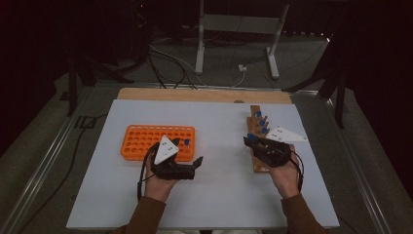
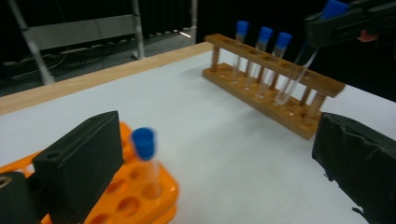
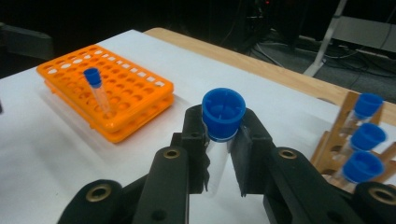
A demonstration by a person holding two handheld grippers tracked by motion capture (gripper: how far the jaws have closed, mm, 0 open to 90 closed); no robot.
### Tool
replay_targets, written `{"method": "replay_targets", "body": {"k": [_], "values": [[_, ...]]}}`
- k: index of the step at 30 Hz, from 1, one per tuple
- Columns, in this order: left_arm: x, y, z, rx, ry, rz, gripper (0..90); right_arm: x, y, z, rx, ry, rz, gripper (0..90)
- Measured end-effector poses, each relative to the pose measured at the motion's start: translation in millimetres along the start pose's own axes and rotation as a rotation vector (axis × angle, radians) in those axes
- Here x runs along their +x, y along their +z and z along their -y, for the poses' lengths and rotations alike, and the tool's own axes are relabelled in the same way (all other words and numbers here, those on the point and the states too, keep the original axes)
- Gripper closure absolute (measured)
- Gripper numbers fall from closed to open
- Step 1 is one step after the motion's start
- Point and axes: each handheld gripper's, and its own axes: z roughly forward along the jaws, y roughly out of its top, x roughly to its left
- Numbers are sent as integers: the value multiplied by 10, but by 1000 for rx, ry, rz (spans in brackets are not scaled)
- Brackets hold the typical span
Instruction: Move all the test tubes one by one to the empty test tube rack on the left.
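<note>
My right gripper (image 3: 223, 140) is shut on a clear tube with a blue cap (image 3: 223, 112), gripped just below the cap. In the left gripper view that held tube (image 2: 299, 70) hangs tilted, its lower end at the wooden rack (image 2: 233, 79); whether it sits in a hole I cannot tell. Three more blue-capped tubes (image 2: 264, 49) stand upright in that rack. At the left lies an orange rack (image 1: 146, 139) with one blue-capped tube (image 1: 187, 143) standing near its right end. My left gripper (image 1: 197, 162) is open just in front of that rack, with nothing between its jaws (image 2: 215, 154).
The racks rest on a white sheet (image 1: 214, 185) over a wooden table, whose far edge (image 1: 204, 95) shows bare wood. Beyond the table are a grey metal stand (image 1: 238, 29) and cables on the floor. The white sheet between the two racks is bare.
</note>
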Motion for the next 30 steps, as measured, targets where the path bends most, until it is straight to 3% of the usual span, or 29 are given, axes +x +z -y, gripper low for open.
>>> {"method": "replay_targets", "body": {"k": [9,18,22,30], "values": [[-247,281,-45,37,55,48,75,154,80,-2,23,-17,-65,766],[-394,542,-31,64,60,81,176,261,119,-9,34,-28,-109,766],[-434,607,-35,51,54,93,286,311,140,-8,39,-36,-126,766],[-520,678,-37,47,82,123,550,344,166,0,47,-24,-150,766]]}}
